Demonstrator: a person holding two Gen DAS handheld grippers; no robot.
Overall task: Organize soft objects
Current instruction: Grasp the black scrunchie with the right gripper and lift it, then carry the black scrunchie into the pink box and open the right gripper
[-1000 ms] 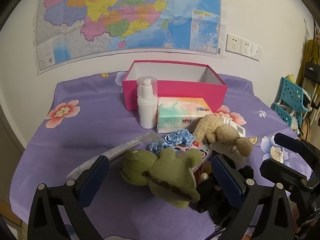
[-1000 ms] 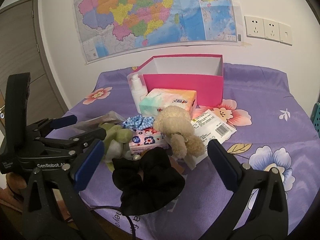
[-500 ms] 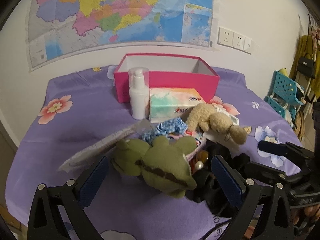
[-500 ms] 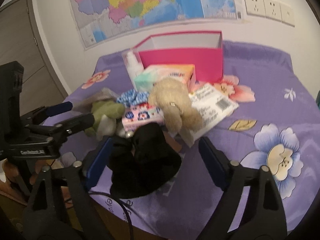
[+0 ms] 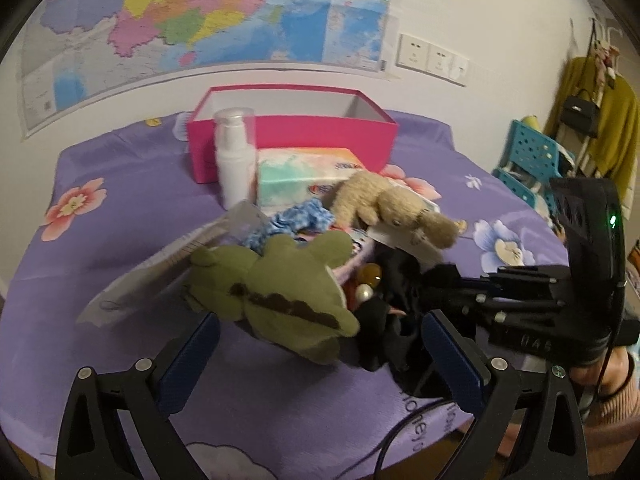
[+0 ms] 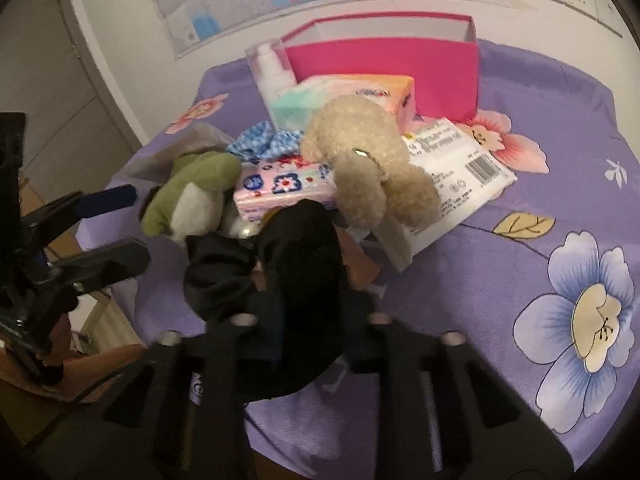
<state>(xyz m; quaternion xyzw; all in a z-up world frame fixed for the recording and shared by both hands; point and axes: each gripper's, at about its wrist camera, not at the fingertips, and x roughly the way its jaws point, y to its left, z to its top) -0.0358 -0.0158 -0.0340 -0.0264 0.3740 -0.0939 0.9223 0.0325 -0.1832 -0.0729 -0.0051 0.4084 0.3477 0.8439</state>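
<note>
Black scrunchie (image 6: 296, 264) sits at the near edge of the pile, well in front of the pink box (image 6: 384, 64); right hand-held gripper (image 6: 308, 320) is closing on it, fabric bunched between the pads. Left hand-held gripper (image 5: 320, 364) is released, hovering just before the green frog plush (image 5: 280, 292). Box looks empty, though its floor is hidden; beige plush (image 6: 368, 160) and blue scrunchie (image 6: 264, 142) also remain outside. Barely started, I'd say.

I face a white wall (image 5: 500, 20) with a big coloured map (image 5: 208, 12) and wall sockets (image 5: 432, 58). A turquoise rack (image 5: 532, 152) and hung mustard garment (image 5: 612, 136) stand right; a grey door (image 6: 48, 92) left.
</note>
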